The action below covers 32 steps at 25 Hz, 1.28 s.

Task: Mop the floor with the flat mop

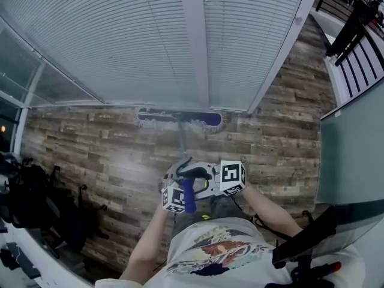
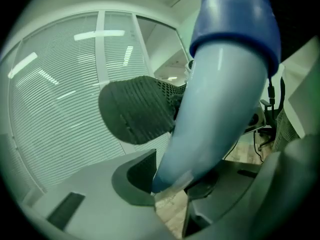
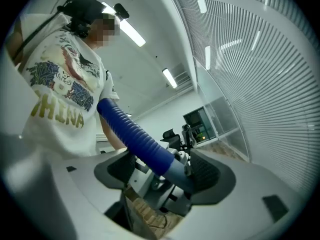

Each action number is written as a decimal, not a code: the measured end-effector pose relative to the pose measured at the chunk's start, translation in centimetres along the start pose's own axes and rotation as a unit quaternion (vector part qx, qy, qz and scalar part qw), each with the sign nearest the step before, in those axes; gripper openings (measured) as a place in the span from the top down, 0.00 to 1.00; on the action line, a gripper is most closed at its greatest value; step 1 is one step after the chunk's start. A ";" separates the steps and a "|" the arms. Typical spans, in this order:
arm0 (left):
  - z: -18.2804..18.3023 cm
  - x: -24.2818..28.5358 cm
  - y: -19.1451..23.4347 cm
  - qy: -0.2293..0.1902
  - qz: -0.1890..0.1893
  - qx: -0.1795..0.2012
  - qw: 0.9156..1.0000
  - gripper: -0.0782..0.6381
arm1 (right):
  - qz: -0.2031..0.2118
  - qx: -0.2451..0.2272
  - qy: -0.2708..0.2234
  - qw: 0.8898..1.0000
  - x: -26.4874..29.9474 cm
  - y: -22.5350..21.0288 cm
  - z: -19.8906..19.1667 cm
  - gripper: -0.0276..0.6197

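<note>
Closest to the head camera is the person's white printed T-shirt (image 1: 210, 251), with both forearms reaching forward from it. Just ahead, the two tongs meet on the handle of the flat mop (image 1: 182, 138), their marker cubes side by side.

The right tongs (image 3: 167, 171) are clamped on the handle where the ribbed blue grip (image 3: 135, 134) gives way to the pale grey pole (image 1: 181, 140). Their dark pads press in from both sides, and the grip slants up towards the person's chest. The left tongs (image 2: 172, 181) are closed on the same handle. In the left gripper view it fills the gap between the pads and rises steeply up the frame.

From the tongs the pole runs forward and down to the long dark blue mop head (image 1: 179, 117) with its pale fringe. The mop head lies flat on the brown wood-plank floor (image 1: 108, 155), crosswise to the pole. It sits right at the foot of the white slatted blinds (image 1: 120, 41), in front of their upright white post.

To the left, dark bags and gear (image 1: 30, 203) stand on the planks. A black mesh-backed office chair (image 2: 135, 109) shows farther off in the left gripper view.
</note>
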<state>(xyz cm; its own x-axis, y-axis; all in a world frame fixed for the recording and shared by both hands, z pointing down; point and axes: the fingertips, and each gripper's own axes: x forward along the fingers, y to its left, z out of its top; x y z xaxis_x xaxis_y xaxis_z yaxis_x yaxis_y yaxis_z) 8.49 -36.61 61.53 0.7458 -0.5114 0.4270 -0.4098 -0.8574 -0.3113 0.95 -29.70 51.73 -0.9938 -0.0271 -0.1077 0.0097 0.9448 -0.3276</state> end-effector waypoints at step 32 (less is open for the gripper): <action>-4.3 -30.0 -24.3 -0.020 -0.011 0.040 0.999 0.78 | -0.081 -0.003 0.010 0.997 14.6 33.3 -12.6 0.46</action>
<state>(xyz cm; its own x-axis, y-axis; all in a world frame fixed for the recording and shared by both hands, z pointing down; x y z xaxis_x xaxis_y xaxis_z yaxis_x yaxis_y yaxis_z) -6.23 -0.68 59.93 0.7748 -0.4885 0.4015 -0.3514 -0.8605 -0.3689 -14.68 5.52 51.08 -0.9842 -0.1738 -0.0346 -0.1526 0.9304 -0.3333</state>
